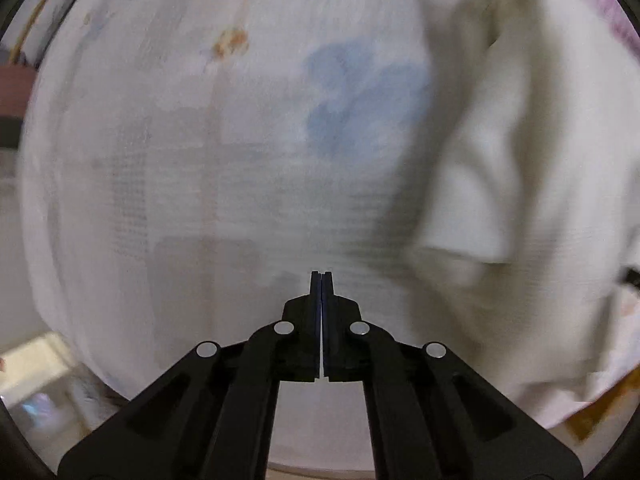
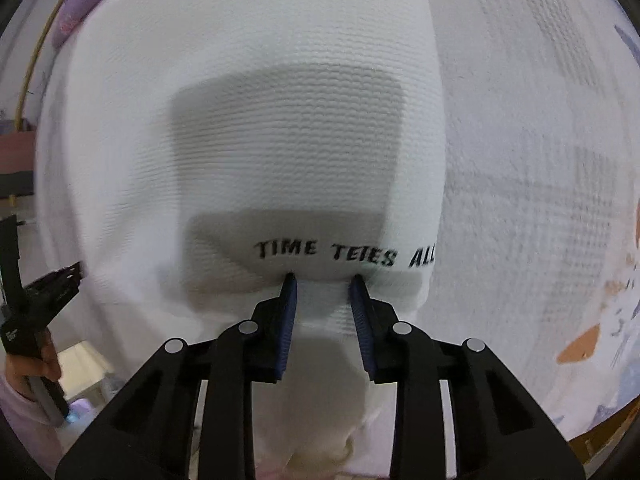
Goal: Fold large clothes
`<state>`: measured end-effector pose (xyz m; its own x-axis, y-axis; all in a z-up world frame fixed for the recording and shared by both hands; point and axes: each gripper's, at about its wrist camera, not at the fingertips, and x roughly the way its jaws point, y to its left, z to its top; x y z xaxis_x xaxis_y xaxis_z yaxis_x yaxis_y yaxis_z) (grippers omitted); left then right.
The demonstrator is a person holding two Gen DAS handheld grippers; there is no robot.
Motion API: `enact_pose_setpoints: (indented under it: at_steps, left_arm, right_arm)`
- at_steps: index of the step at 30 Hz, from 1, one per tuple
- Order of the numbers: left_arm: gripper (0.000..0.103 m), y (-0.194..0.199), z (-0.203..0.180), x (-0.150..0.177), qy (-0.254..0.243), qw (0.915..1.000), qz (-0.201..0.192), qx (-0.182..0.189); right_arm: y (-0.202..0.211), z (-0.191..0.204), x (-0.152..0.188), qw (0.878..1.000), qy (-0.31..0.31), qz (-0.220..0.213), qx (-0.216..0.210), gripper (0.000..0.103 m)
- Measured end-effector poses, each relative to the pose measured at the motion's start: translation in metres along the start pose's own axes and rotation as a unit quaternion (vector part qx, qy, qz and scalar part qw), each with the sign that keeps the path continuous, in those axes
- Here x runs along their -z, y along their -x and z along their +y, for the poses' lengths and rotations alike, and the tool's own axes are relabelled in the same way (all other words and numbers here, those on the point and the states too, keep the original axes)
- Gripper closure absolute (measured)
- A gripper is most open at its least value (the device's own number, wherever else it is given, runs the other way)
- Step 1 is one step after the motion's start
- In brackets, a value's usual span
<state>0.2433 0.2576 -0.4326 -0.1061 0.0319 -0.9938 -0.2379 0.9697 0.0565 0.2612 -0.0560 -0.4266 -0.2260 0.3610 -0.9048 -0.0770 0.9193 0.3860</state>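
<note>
A white ribbed-knit garment (image 2: 260, 120) lies spread on a pale printed sheet (image 2: 540, 160); black lettering "TIME TEIES ALL" (image 2: 344, 254) runs across it. My right gripper (image 2: 323, 278) points down at it, its blue pads pinching a raised fold of the knit just below the lettering. In the left wrist view the same garment (image 1: 500, 140) lies rumpled at the right, blurred. My left gripper (image 1: 321, 276) hovers over the sheet (image 1: 200, 160), fingers pressed together with nothing between them. It also shows at the left edge of the right wrist view, left gripper (image 2: 76, 272).
A hand (image 2: 44, 360) in a pale pink sleeve holds the left gripper's handle. A purple cushion (image 2: 88, 0) lies at the far left of the sheet. A low cream stool (image 2: 84, 368) stands on the floor beyond the sheet's left edge.
</note>
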Motion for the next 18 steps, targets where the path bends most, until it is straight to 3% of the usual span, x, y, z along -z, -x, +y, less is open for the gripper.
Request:
enact_pose_setpoints:
  at_steps: [3,5,9,10,12,14,15,17,18]
  left_arm:
    - [0.102,0.034,-0.015,0.000,-0.004,0.9987,-0.026,0.044]
    - [0.096,0.054,-0.031,-0.003,-0.017,0.9955,-0.049,0.080]
    - [0.061,0.071,-0.055,-0.028,-0.027,0.9886,-0.094,0.115]
    - [0.060,0.069,-0.063,-0.039,-0.028,0.9879,-0.101,0.115]
    - [0.062,0.065,-0.083,-0.064,-0.025,0.9873,-0.117,0.105]
    - [0.083,0.058,-0.093,-0.089,-0.006,0.9889,-0.134,0.063]
    - [0.087,0.048,-0.096,-0.105,-0.002,0.9900,-0.134,0.043]
    - [0.088,0.012,-0.098,-0.132,0.005,0.9938,-0.102,0.044]
    - [0.088,-0.010,-0.097,-0.141,0.019,0.9956,-0.075,0.052]
  right_arm:
    - [0.031,0.004,-0.005,1.000,0.010,-0.025,0.007,0.075]
    - [0.054,0.000,-0.015,0.999,0.004,-0.051,0.008,0.075]
    - [0.079,-0.004,-0.044,0.995,0.020,-0.092,0.026,0.075]
    - [0.081,-0.002,-0.055,0.995,0.022,-0.099,0.024,0.075]
    - [0.079,0.005,-0.075,0.993,0.023,-0.117,0.006,0.075]
    - [0.066,0.012,-0.108,0.992,0.013,-0.125,0.032,0.075]
    - [0.061,0.001,-0.119,0.992,0.007,-0.119,0.035,0.074]
    - [0.028,-0.022,-0.144,0.996,-0.023,-0.085,0.020,0.074]
    - [0.015,-0.026,-0.148,0.995,-0.028,-0.091,0.014,0.074]
